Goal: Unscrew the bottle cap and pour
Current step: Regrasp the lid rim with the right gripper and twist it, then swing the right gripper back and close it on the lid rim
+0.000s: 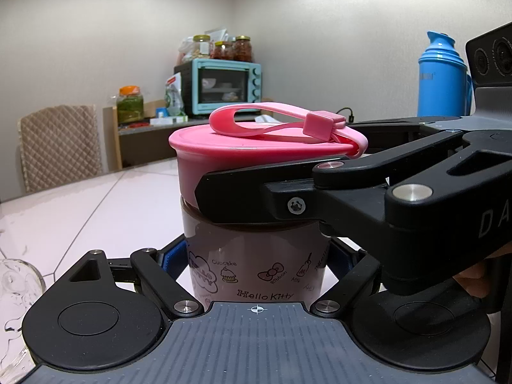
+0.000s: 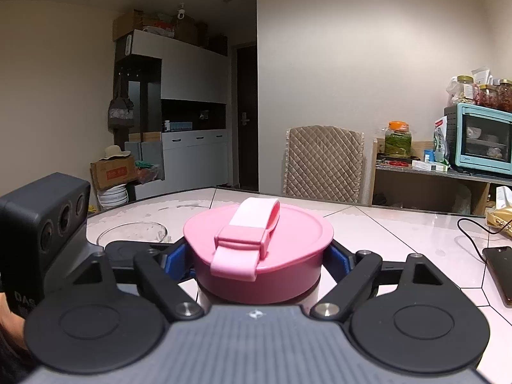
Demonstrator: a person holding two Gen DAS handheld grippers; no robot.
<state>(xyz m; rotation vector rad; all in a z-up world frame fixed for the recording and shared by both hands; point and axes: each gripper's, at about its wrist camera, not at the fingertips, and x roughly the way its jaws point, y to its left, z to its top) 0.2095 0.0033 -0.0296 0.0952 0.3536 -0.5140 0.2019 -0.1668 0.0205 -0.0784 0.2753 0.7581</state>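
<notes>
With our left gripper (image 1: pixel 256 265) clamping the bottle (image 1: pixel 256 256) and right gripper (image 2: pixel 257 256) clenched on the cap (image 2: pixel 259 243), a slipping twist could topple it.

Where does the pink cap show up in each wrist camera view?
Left wrist: pink cap at centre, the right gripper's fingers clamping its side.
Right wrist: pink cap low centre, between the blue pads.
Shared landmark: the teal toaster oven.

The right gripper (image 2: pixel 257 257) clamps its blue pads (image 2: pixel 176 260) on both sides of the pink cap (image 2: pixel 256 249), strap on top. A glass bowl (image 2: pixel 132 232) stands behind-left on the white table (image 2: pixel 400 227); a phone (image 2: pixel 499 272) lies right.
</notes>
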